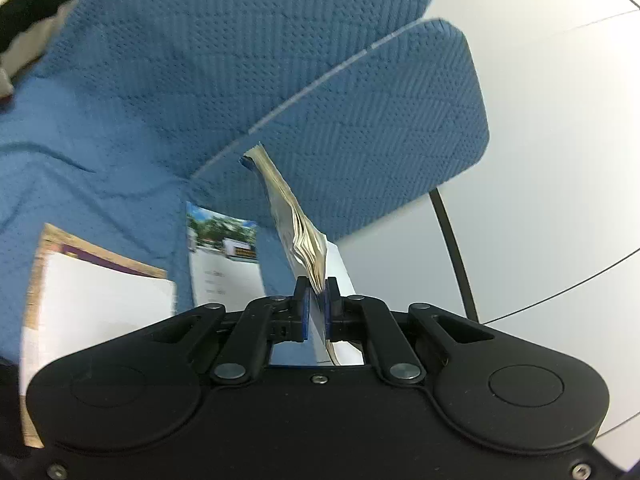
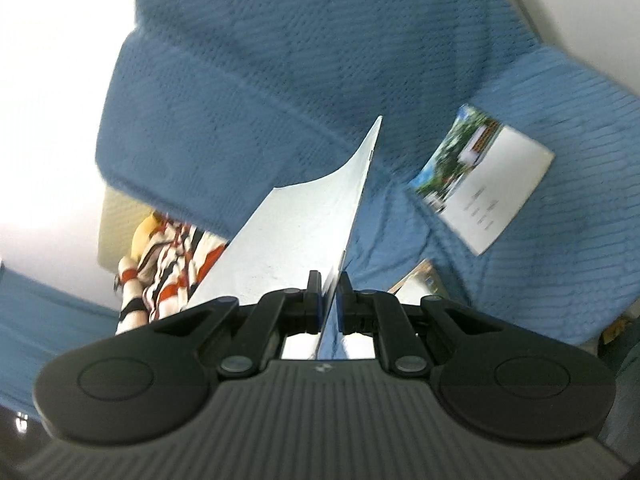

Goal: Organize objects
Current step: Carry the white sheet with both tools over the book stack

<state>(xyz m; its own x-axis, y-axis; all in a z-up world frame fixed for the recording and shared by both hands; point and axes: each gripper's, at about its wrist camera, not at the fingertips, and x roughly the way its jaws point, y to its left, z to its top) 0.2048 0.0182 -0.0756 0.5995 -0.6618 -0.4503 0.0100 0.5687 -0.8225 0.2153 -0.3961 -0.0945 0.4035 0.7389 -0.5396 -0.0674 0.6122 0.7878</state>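
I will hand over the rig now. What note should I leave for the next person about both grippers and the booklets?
Left gripper: shut on a magazine, held up edge-on.
Right gripper: shut on a pale booklet, also lifted.
On the blue sofa: a photo-cover booklet and a brown-edged one, lying apart.
Done: two items picked up.
Left: put them down somewhere, then probably gather the other two.

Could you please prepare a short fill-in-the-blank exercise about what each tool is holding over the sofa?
1. The left tool is shut on a ____ booklet with a worn, wavy page edge.
2. The right tool grips a thin pale sheet that stands on ____.
3. The textured fabric sofa is ____ in colour.
4. The photo-printed leaflet lies ____ the sofa.

Missing words: thick; edge; blue; on
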